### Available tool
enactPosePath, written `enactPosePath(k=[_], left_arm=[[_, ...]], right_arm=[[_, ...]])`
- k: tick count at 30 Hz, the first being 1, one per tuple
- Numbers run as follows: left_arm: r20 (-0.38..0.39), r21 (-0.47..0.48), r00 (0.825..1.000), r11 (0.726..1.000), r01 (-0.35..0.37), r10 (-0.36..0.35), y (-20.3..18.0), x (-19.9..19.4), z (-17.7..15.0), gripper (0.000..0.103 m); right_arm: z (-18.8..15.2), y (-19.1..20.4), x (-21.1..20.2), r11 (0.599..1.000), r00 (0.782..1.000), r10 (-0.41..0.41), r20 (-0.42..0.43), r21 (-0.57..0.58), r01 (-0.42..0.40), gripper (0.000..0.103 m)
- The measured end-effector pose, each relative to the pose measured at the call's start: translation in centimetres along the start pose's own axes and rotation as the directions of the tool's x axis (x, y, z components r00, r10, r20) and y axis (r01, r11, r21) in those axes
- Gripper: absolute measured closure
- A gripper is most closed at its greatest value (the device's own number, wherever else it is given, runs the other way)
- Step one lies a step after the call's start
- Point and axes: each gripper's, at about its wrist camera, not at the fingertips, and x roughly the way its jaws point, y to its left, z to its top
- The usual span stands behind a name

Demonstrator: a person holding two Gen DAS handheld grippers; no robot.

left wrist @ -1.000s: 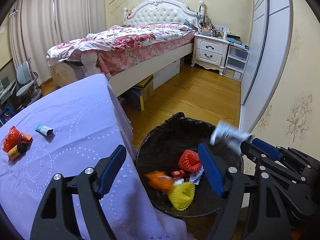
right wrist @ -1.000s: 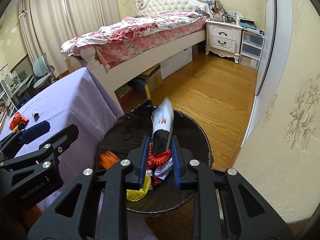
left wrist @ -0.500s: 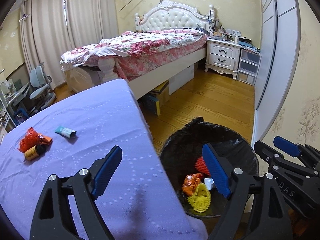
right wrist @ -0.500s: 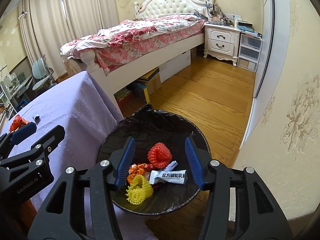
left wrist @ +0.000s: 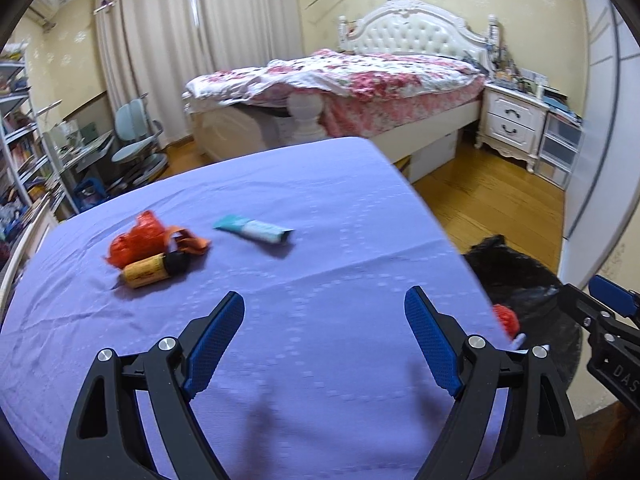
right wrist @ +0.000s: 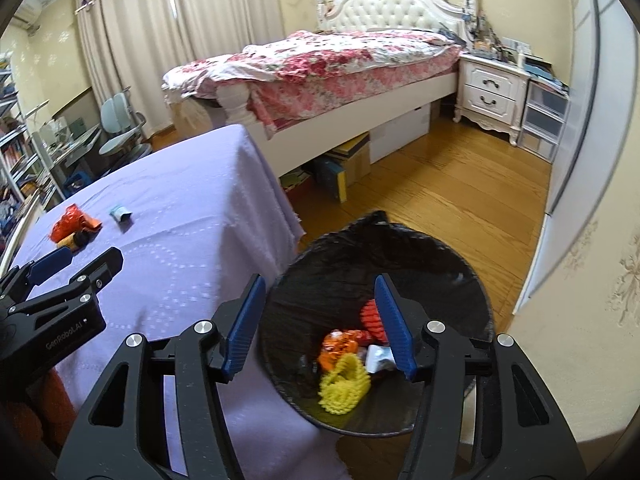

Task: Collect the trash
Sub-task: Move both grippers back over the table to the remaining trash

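Above, left gripper (left wrist: 324, 336) wide over bare tablecloth (left wrist: 320, 208), right gripper (right wrist: 320, 324) opening, empty, over bin (right wrist: 472, 280) beside table edge.

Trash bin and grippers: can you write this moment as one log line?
left gripper: open, empty, over table | right gripper: opening, empty, over bin | wrappers left on table

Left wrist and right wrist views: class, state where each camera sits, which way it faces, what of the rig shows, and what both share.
Left wrist: on the left gripper, facing down over the purple table at a teal wrapper; its open fingers and the right gripper's tip show.
Right wrist: on the right gripper, above the black bin; jaws opening, nothing between; left gripper at left.
Shared: table, bin, wrapper, bed.
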Motion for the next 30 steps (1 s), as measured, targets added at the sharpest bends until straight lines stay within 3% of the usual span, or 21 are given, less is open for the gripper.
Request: enactPosePath(k=[9, 16, 30], left_arm=[[-0.056, -0.117, 0.993, 0.987, -0.11, 0.104, 6.7, 1.0, -1.1, 0.021], [-0.09, -0.188, 0.988, 0.972, -0.137, 0.122, 10.3, 1.7, -1.1, 0.021], [-0.129, -0.224, 0.984, 0.963, -0.149, 0.123, 13.3, 3.9, -0.2, 0.021]], right_arm=[[0.7, 6.2, 1.2, 0.991, 0.995, 0.089, -0.047, -0.1, -0.093, 0.047], [1.5, 10.9, 3.2, 0.975, 0.985, 0.136, -0.107, -0.161, -0.152, 0.047], [3.2, 17.4, 7.6, 0.946, 0.97, 0.172, -0.172, -0.246, -0.211, 0.047]])
